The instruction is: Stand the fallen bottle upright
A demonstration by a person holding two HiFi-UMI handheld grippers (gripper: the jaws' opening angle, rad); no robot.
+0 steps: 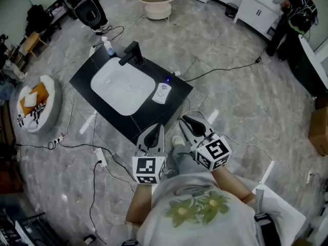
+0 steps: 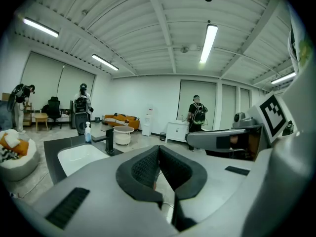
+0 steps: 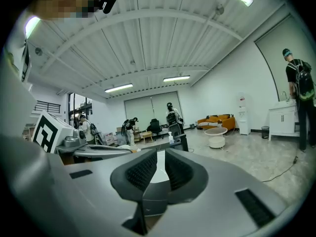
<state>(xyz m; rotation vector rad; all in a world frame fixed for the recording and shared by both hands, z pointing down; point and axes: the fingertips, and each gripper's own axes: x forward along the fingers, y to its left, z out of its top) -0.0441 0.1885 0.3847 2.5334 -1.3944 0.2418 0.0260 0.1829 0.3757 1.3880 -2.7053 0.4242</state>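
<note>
Both grippers hover at the near edge of the counter (image 1: 85, 77). The left gripper (image 1: 159, 128) is closed and empty, and the right gripper (image 1: 184, 121) is all but closed, also empty. The bottle (image 1: 162, 93) lies flat just right of the sink (image 1: 119, 88).

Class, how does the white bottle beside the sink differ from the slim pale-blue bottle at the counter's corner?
The white bottle lies on its side; the pale-blue bottle stands upright. The white bottle looks broader, the pale-blue bottle narrower. Both sit on the black counter.
</note>
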